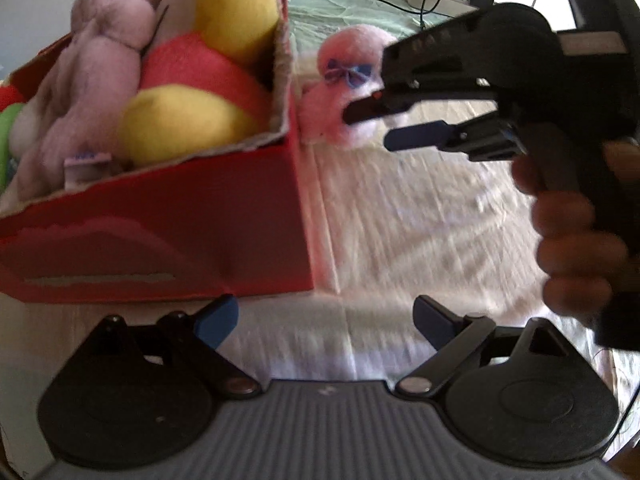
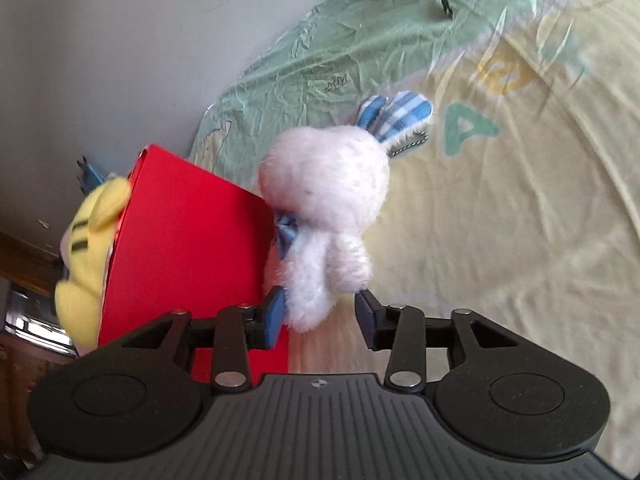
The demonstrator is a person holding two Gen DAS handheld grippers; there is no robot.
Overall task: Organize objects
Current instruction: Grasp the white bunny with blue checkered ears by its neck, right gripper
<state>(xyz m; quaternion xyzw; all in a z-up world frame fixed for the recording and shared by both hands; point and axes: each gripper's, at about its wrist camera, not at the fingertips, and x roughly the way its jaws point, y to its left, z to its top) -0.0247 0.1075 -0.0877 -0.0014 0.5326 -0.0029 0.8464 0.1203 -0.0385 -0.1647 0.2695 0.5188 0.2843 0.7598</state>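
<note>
Right gripper (image 2: 320, 312): your fingers straddle the white bunny (image 2: 324, 208), spread apart, not clamped.
Left gripper (image 1: 324, 320): your fingers are spread, empty.
Bunny: on the bedsheet (image 2: 500, 220), against the red box (image 2: 188, 248).
Box: holds the yellow plush (image 1: 208, 72).

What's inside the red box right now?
The red box holds a yellow plush in a red shirt beside a pink plush, with something green at its far left edge. Anything beneath them, and the box floor, is covered.
</note>
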